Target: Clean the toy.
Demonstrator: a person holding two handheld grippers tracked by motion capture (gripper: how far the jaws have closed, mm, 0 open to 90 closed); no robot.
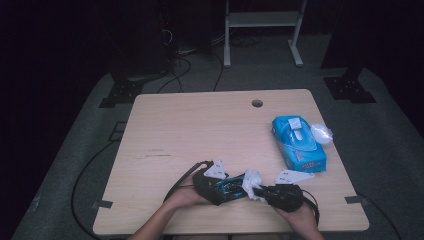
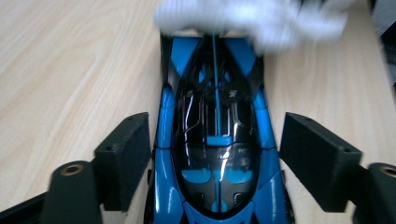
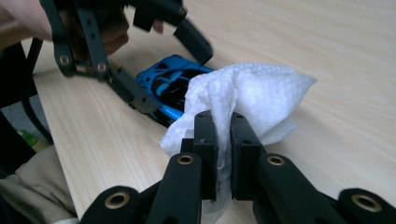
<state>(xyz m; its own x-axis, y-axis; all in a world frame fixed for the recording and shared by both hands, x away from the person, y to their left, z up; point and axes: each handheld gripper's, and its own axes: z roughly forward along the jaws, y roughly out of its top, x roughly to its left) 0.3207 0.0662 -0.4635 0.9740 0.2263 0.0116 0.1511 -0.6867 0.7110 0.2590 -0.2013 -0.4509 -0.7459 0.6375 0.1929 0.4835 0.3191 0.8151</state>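
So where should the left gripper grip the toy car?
Across its narrow waist, coming from the rear along its length: the toy car lies lengthwise between the left gripper's open jaws, flanks facing the pads, and the wipe covers its far end.

I see a light wood-grain rectangular tabletop (image 1: 200, 130) with rounded corners and a round cable hole (image 1: 257, 103) near its far edge. Floor is grey carpet (image 1: 390, 150), dim toward the edges. Black cables (image 1: 185, 70) trail over it behind the table. A white metal frame stand (image 1: 262, 30) sits at the back. Black flat base plates (image 1: 350, 89) rest at far right and far left. Surroundings beyond are dark; light falls mainly on the table.
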